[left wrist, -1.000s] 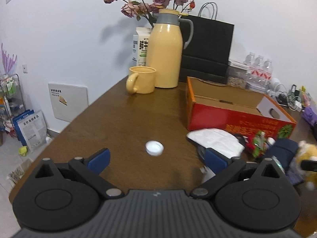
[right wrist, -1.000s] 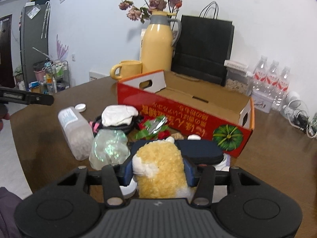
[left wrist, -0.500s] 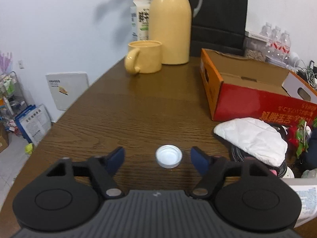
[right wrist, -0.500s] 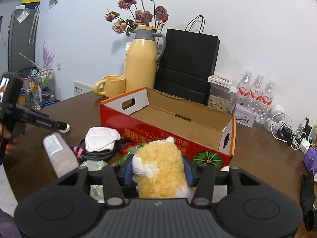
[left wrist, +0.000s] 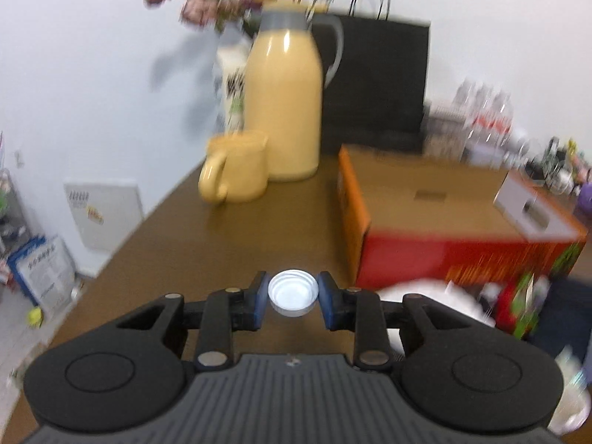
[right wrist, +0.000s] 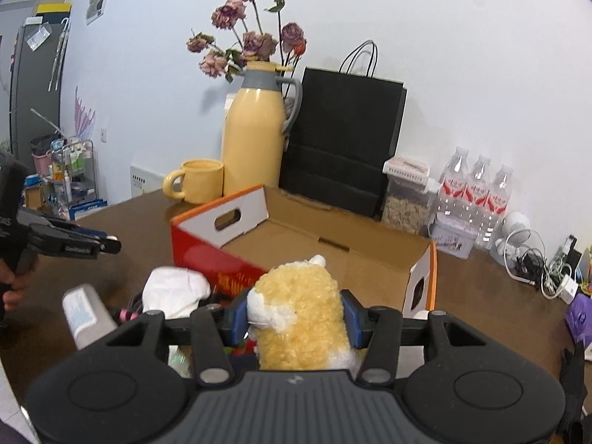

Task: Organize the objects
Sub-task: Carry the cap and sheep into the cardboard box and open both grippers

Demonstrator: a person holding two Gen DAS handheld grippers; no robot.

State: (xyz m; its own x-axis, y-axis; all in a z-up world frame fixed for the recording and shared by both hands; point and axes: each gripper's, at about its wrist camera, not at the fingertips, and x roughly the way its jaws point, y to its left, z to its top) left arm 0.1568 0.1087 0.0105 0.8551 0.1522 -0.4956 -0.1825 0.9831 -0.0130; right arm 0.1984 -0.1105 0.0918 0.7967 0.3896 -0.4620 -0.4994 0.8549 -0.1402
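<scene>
Two grippers loaded: left gripper [left wrist: 293, 293] just closed round white cap [left wrist: 293, 293], right gripper [right wrist: 296, 316] clamping plush toy [right wrist: 301, 318] before open box [right wrist: 333, 244].

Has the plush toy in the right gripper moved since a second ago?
Yes. The plush toy, clamped in the right gripper, has risen against the red box.

Both tongs share one build. The left tongs [left wrist: 293, 298] have a matt black body with a ribbed grey-black deck in the middle, a round disc housing at each side, and flat black link arms pinned with silvery round rivets. The fingers end in blue pads [left wrist: 260, 299]. The right tongs [right wrist: 294, 318] match, blue pads [right wrist: 350, 317] included, with a small pale mark on the deck.
</scene>
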